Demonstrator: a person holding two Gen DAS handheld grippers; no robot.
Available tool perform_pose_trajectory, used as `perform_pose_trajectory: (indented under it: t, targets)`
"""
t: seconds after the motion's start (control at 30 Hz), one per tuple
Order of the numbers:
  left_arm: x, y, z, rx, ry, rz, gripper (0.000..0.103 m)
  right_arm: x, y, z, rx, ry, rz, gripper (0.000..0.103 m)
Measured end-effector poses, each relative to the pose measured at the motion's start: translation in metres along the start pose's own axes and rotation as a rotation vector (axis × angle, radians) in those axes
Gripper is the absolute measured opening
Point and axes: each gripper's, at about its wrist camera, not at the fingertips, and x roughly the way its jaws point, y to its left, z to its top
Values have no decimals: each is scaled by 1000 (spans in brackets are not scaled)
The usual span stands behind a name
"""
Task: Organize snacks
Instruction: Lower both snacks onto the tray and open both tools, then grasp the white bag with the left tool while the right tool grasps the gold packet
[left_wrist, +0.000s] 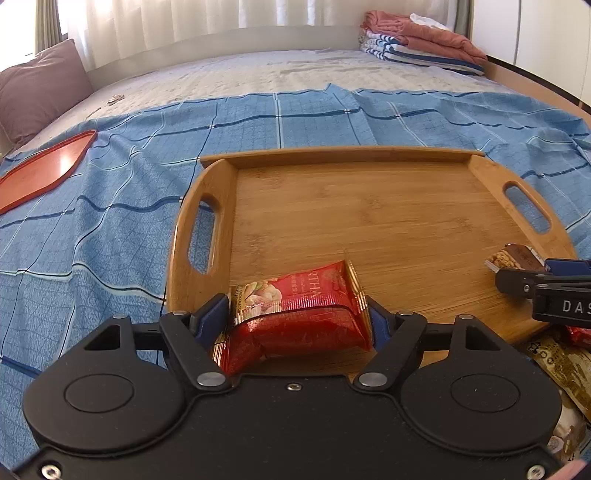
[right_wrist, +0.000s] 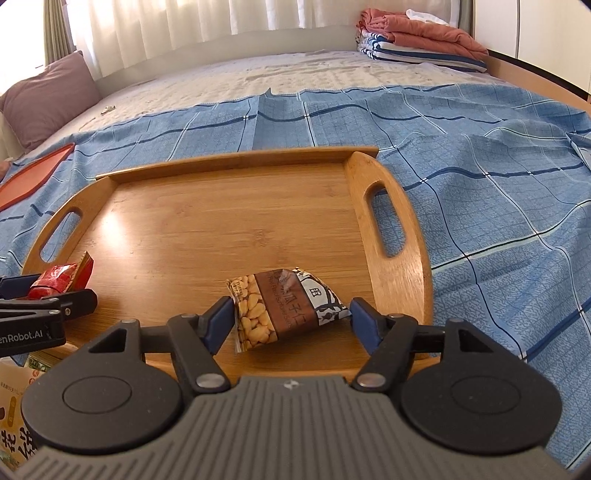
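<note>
A wooden tray (left_wrist: 369, 221) with handle slots lies on a blue checked cloth on a bed. My left gripper (left_wrist: 295, 314) holds a red foil snack packet (left_wrist: 306, 314) between its blue pads, low over the tray's near left corner; both pads press its ends. My right gripper (right_wrist: 291, 317) stands open around a brown-and-white peanut snack packet (right_wrist: 284, 310), which lies on the tray (right_wrist: 221, 221) near its front right. That packet touches the left pad, and a small gap shows at the right pad. Each view catches the other gripper at its edge (left_wrist: 517, 284) (right_wrist: 55, 295).
A flat red lid (left_wrist: 44, 170) lies on the cloth to the left. More snack packages (left_wrist: 565, 365) and a printed box (right_wrist: 14, 406) sit just in front of the tray. A purple pillow (left_wrist: 37, 92) and folded towels (left_wrist: 417, 40) are at the back.
</note>
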Motion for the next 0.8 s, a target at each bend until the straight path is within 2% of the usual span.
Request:
perform_pose_trajectory:
  t: [0.07,0.3,0.5,0.8]
  targets:
    - [0,2,-1,-5,-3,-6,76,0,0,0,2,-2,1,78]
    - [-11,2,-2,2,-36,-17,98,-7,-2,-1,14,-23,23,89]
    - [-31,3,-10,13,-70,-47,99,-19,1,-2,-18,-45,24,92]
    - [-69,12,-38,-16,-116,-82,100,-50,5,-20,-36,-84,79,98]
